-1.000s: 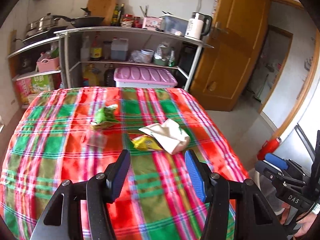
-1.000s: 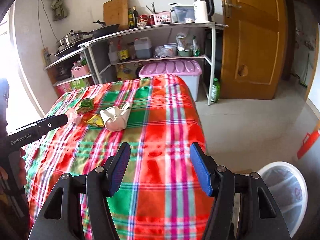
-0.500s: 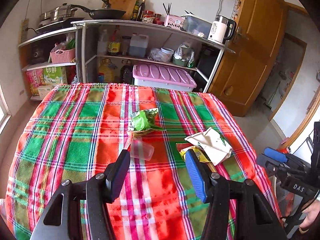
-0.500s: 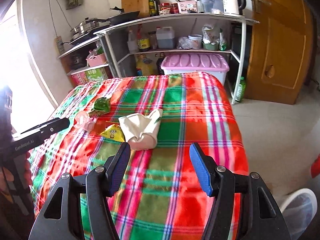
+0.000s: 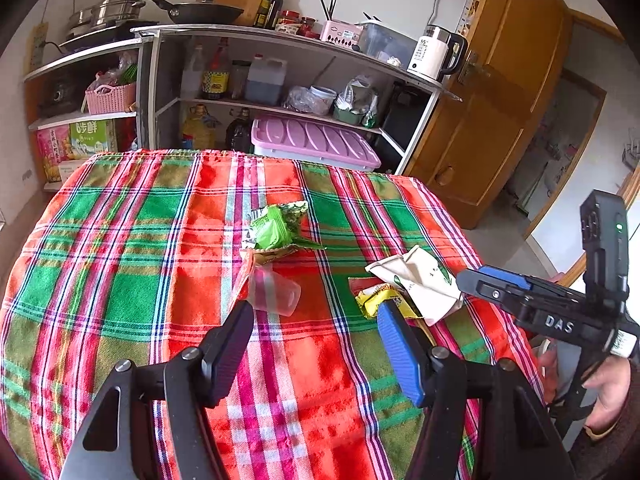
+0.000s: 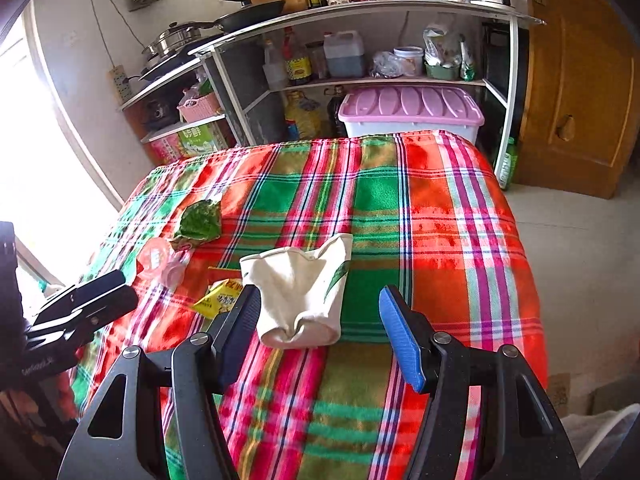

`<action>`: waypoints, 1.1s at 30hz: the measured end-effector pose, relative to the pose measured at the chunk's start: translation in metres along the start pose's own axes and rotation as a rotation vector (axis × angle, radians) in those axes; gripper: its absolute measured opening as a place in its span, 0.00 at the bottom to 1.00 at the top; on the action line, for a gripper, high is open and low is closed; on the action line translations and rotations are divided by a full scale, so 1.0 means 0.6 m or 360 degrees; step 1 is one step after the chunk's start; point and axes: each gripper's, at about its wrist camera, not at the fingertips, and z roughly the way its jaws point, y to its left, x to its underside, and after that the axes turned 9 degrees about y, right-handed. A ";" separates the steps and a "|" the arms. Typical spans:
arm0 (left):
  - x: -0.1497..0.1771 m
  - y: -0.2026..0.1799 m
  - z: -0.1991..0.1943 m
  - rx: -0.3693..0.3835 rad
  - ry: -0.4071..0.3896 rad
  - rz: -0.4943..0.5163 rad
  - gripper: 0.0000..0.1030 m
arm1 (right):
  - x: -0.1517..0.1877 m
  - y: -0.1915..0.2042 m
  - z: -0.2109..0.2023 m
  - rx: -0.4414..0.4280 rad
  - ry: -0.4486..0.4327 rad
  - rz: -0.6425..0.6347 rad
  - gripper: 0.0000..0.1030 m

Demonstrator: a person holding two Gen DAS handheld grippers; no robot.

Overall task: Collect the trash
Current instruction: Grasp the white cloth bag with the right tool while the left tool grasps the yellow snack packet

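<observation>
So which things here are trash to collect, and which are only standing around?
Trash to collect:
green wrapper
clear plastic cup
yellow wrapper
crushed paper cup

Not for the job:
kettle
pan
pink storage box

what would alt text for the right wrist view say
An open right gripper hangs over a plaid tablecloth, a crushed paper cup just beyond its fingertips. A yellow wrapper, clear cup and green wrapper lie further left, near the left gripper.
</observation>
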 end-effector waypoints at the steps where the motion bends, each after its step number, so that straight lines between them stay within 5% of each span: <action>1: 0.002 0.002 -0.001 -0.0001 -0.0003 0.0000 0.62 | -0.002 -0.001 0.004 0.0004 0.0006 -0.0002 0.60; 11: 0.004 -0.004 0.009 0.0006 0.0010 0.0046 0.63 | -0.008 -0.003 0.046 -0.0003 0.0110 0.0013 0.59; 12: 0.005 -0.006 0.011 0.0004 0.0015 0.0048 0.63 | -0.008 -0.004 0.048 -0.0003 0.0110 0.0016 0.55; 14: 0.005 -0.012 0.013 0.0011 0.0019 0.0056 0.63 | -0.008 -0.007 0.052 -0.0004 0.0116 0.0029 0.30; 18: 0.006 -0.019 0.018 0.0019 0.0025 0.0067 0.63 | -0.004 -0.008 0.055 -0.0041 0.0118 0.0033 0.23; 33: -0.005 -0.082 0.059 0.0032 0.0074 0.0168 0.63 | 0.004 -0.040 0.021 0.0055 0.0007 0.0106 0.21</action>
